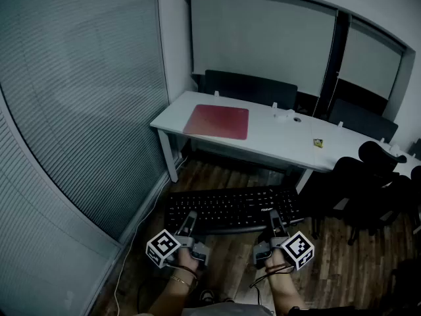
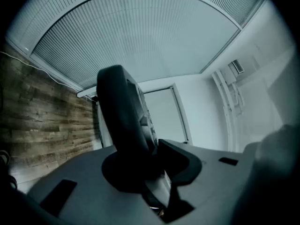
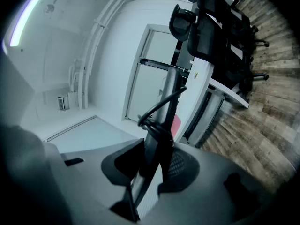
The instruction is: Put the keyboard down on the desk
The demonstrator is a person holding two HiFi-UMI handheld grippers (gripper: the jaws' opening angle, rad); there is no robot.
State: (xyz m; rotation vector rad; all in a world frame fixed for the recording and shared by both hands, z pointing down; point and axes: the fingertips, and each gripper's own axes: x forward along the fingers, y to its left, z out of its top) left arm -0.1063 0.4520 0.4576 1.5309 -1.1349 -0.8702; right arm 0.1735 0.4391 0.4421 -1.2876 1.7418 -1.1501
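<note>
Left gripper (image 1: 190, 221): jaws are closing on the near edge of the keyboard (image 1: 230, 208) towards its left end; in the left gripper view the dark body is standing edge-on between the two pads, which are pressing on it
Right gripper (image 1: 273, 221): jaws are clamping the same near edge towards the right end; in the right gripper view the thin board is sitting pinched between the pads, with a loop of black cable (image 3: 157, 112) bunching just above them
Keyboard, place: it is hanging in the air between the two grippers, over the wooden floor (image 1: 217, 175) and in front of the person, apart from the surface (image 1: 279, 135)
Keyboard, facing: the keys are pointing up towards the head camera, the number block is lying at the person's right, and the front edge is facing the person
Keyboard, long axis: it is running left to right across the person, close to level, and turned only slightly off the near long edge of the surface
Stage, done: the keyboard is being carried in a two-point grip, which looks firm at both ends
Stage, left: the carry forward, the lowering and the release are not yet done
Surface: the white top is standing beyond the keyboard, carrying a red mat (image 1: 217, 121) at its left part and small items further right
Likely landing spot, as a judgement: the bare white stretch beside the mat is offering enough room
</note>
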